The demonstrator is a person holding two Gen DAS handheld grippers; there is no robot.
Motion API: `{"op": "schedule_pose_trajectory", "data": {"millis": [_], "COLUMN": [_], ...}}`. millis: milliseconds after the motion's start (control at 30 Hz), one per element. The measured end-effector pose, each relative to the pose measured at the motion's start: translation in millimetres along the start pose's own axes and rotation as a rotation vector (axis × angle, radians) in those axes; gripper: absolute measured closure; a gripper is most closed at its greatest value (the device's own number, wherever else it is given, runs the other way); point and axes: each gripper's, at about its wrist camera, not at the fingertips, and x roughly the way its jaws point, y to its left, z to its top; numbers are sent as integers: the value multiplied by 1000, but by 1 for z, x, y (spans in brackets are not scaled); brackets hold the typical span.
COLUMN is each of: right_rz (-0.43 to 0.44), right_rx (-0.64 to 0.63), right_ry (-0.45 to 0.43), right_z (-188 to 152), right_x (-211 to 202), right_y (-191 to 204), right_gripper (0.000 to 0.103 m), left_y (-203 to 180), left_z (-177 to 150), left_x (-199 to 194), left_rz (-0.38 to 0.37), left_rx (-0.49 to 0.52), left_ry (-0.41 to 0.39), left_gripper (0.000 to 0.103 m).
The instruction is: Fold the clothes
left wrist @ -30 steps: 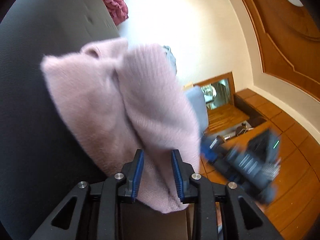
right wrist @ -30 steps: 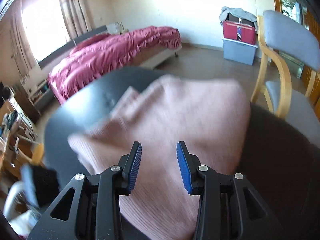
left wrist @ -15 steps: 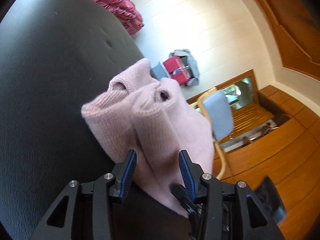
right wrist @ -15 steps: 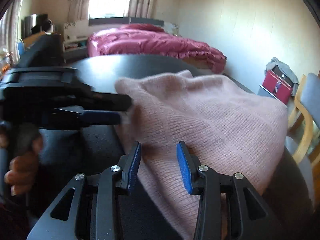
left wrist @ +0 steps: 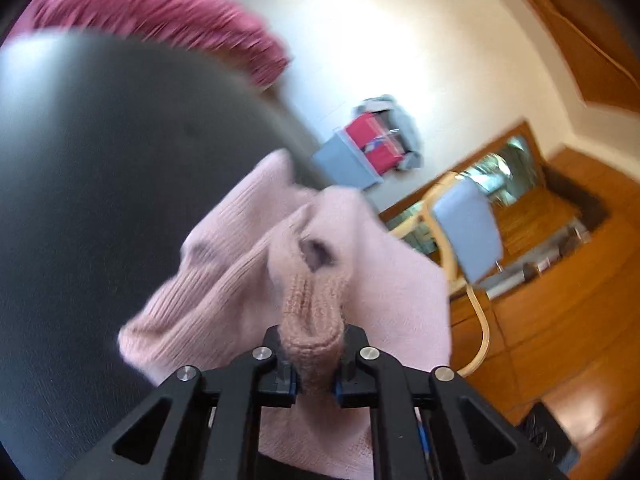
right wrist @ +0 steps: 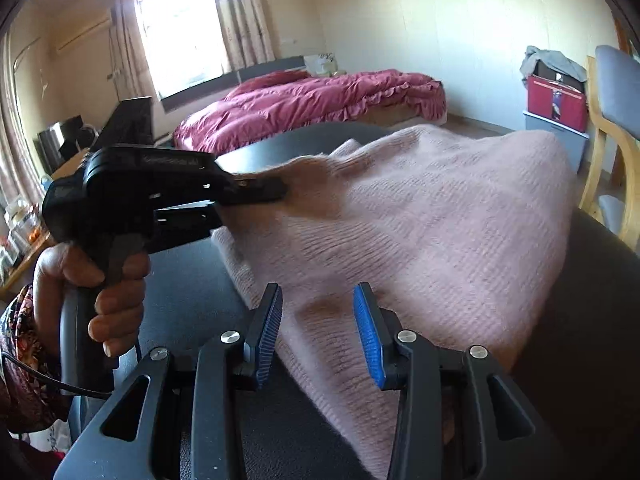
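Note:
A pink knit sweater (left wrist: 248, 292) lies bunched on a round black table (left wrist: 100, 160). My left gripper (left wrist: 313, 360) has its jaws closing on a raised fold of the knit, and the pads pinch it. From the right wrist view, the left gripper (right wrist: 276, 190) is held by a hand (right wrist: 116, 300) and grips the sweater (right wrist: 440, 220) at its far left corner, which is lifted off the table (right wrist: 192, 312). My right gripper (right wrist: 318, 320) hovers open over the sweater's near edge, with fabric below it and nothing pressed between its pads.
Beyond the table stands a bed with a red cover (right wrist: 312, 96). A wooden chair with grey cushions (right wrist: 616, 120) is at the right, close to the table edge. Red and grey storage boxes (right wrist: 556, 108) sit against the wall.
My left gripper has shut on a fold of the sweater and risen with it. My right gripper has sunk toward the sweater's near edge, still open.

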Motion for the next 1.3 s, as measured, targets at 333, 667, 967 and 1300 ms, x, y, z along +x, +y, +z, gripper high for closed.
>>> {"op": "schedule_pose_trajectory", "data": {"millis": [333, 667, 967, 1300], "right_rz": [-17, 103, 9, -40], "right_rx": [0, -19, -45, -240], "right_ry": [28, 29, 127, 207], "right_z": [-1, -1, -5, -16], "right_x": [2, -1, 15, 23], "right_y": [-2, 8, 8, 38], "right_gripper": [55, 47, 59, 25], "left_y": [32, 91, 97, 85], "left_z": [-14, -19, -18, -14], "left_x": [-38, -16, -16, -11], "left_rz": [182, 179, 144, 185], "left_rx": [88, -145, -178, -154], "left_ry": [-149, -75, -72, -64], "left_gripper": [94, 91, 90, 89]}}
